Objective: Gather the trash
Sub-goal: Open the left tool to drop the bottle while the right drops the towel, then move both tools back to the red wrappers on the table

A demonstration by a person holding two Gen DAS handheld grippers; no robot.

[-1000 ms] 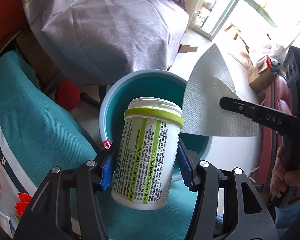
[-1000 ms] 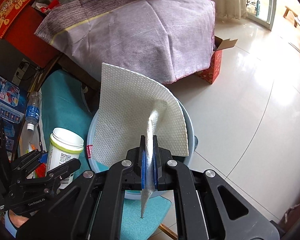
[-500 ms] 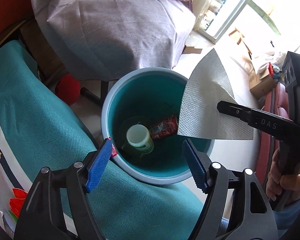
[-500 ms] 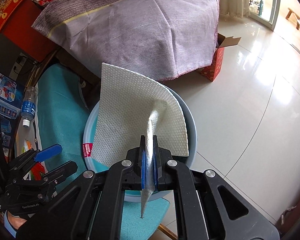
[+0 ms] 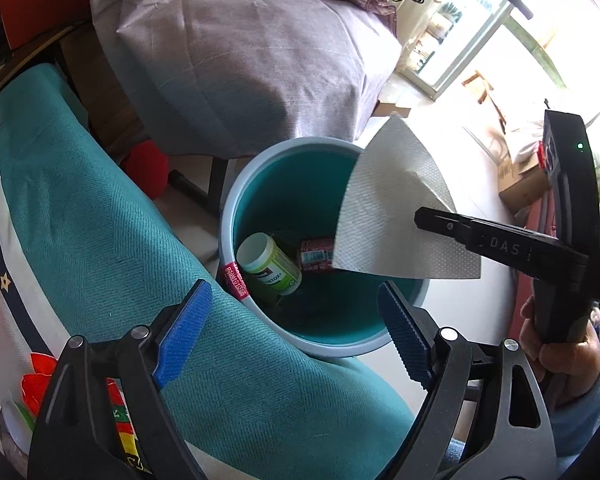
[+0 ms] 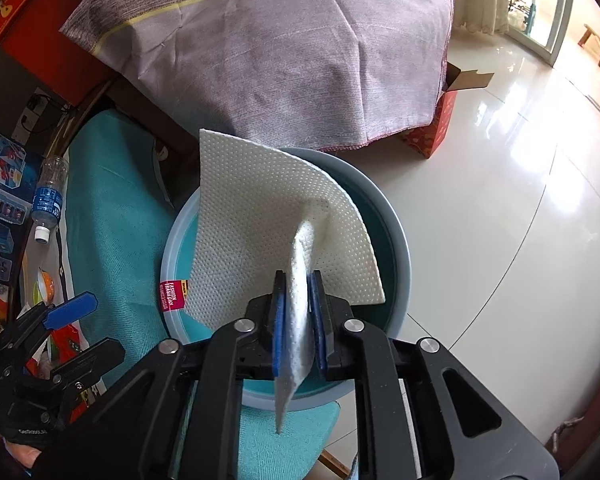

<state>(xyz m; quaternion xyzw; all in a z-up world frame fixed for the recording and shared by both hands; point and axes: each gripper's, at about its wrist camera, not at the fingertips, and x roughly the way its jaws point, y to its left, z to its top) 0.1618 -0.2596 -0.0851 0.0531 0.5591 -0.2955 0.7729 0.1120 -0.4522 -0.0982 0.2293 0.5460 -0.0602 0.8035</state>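
- Two hand-held grippers hung over the trash bin [image 5: 396, 340] when I checked my feeds; the bin stood on the floor [image 6: 500, 208], tight against the near edge of the teal-covered surface [image 5: 100, 240].
- My left hand-held gripper [image 5: 296, 336] was released, its jaws spreading wider with nothing between them, just above the bin's near rim.
- Down on the bin's bottom I saw the white jar [image 5: 270, 264] with its green band lying on its side, a red packet [image 5: 315, 254] just beside it.
- My right hand-held gripper [image 6: 298, 316] had its jaws opening; the paper towel [image 6: 260, 232] stood between the blue pads, which no longer pinched it.
- That sheet fanned out above the bin's mouth, its lower tip hanging below the jaws.
- On the surface's far left edge lay a clear water bottle [image 6: 49, 198].
- Behind the bin, a purple cloth [image 6: 280, 48] draped a piece of furniture.
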